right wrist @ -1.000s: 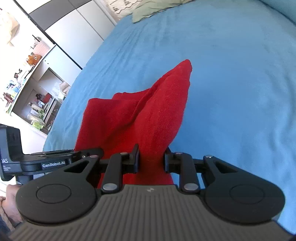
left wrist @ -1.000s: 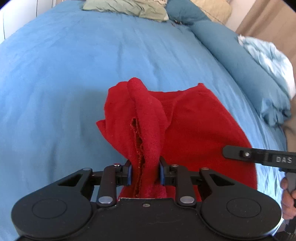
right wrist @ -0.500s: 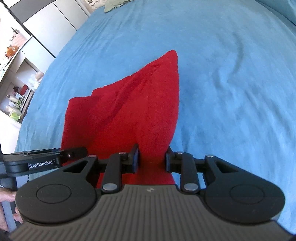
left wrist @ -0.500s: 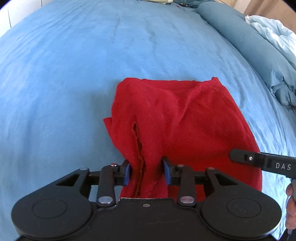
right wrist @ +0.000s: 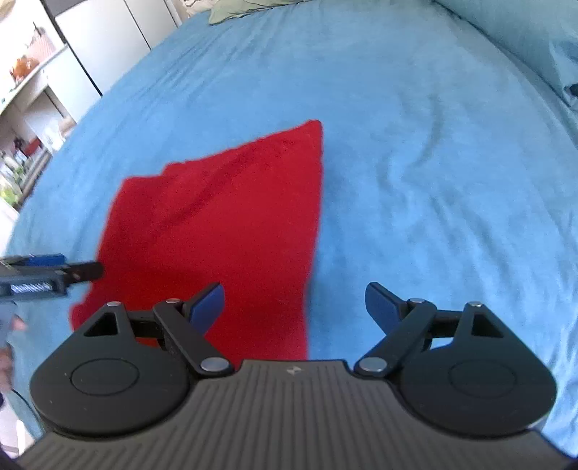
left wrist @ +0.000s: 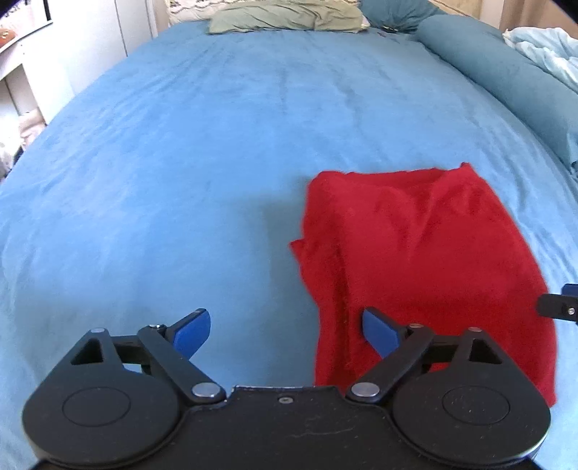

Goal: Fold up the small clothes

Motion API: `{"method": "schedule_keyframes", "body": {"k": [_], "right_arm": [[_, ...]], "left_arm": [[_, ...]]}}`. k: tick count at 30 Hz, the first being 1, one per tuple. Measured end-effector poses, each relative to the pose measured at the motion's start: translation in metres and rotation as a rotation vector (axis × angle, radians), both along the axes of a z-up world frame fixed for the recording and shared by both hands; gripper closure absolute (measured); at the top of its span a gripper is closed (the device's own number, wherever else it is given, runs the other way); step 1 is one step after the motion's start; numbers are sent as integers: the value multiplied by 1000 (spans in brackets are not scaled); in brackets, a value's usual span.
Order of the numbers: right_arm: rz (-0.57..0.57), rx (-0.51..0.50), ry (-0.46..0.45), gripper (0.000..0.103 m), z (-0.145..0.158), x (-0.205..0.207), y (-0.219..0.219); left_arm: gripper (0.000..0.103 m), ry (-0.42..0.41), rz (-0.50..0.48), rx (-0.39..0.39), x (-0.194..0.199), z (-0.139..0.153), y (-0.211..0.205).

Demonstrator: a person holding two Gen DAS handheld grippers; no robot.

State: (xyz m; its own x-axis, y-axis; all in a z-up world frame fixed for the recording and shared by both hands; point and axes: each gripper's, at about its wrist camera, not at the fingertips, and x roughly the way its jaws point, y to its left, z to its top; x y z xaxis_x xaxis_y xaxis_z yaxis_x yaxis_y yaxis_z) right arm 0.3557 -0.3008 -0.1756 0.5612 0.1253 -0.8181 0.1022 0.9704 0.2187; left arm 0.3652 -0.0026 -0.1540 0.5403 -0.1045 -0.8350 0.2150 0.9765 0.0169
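Note:
A small red garment (left wrist: pixel 415 253) lies folded flat on the blue bedspread (left wrist: pixel 216 144). It also shows in the right wrist view (right wrist: pixel 224 224). My left gripper (left wrist: pixel 285 330) is open and empty, just above the garment's near left edge. My right gripper (right wrist: pixel 294 303) is open and empty, above the garment's near right edge. The tip of the right gripper shows at the left wrist view's right edge (left wrist: pixel 558 307). The left gripper shows at the right wrist view's left edge (right wrist: pixel 47 274).
A green pillow (left wrist: pixel 285 16) and a dark blue pillow (left wrist: pixel 397 12) lie at the head of the bed. A rolled blue duvet (left wrist: pixel 505 79) runs along the right side. White cupboards and shelves (right wrist: pixel 43 83) stand to the left of the bed.
Both grippers have let go of the red garment and opened wide. The garment has dropped flat onto the bed. Each gripper has shifted outward from it.

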Motion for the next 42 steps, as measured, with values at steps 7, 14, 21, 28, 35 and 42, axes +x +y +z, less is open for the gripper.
{"method": "schedule_keyframes", "body": {"k": [7,14,21,28,35,42], "right_arm": [[-4,-25,-102,0,-47,-23,-15],[-18,-8,-209,0,-35,-44,-15],[-31,-32,-289,0,69,-112,4],[-107,-165,-309,0,161,-209,29],[-112,-220,-261,0,186,-289,52],[-115,-212,-205,0,164,-337,66]], "left_arm": [[3,-109,38,1,-15,-37,6],[4,-216,68,32,-41,-12,9],[0,-321,51,33,-125,95,7],[0,-379,61,38,-227,166,1],[0,-392,83,76,-294,175,2],[0,-345,104,69,-335,156,10]]}}
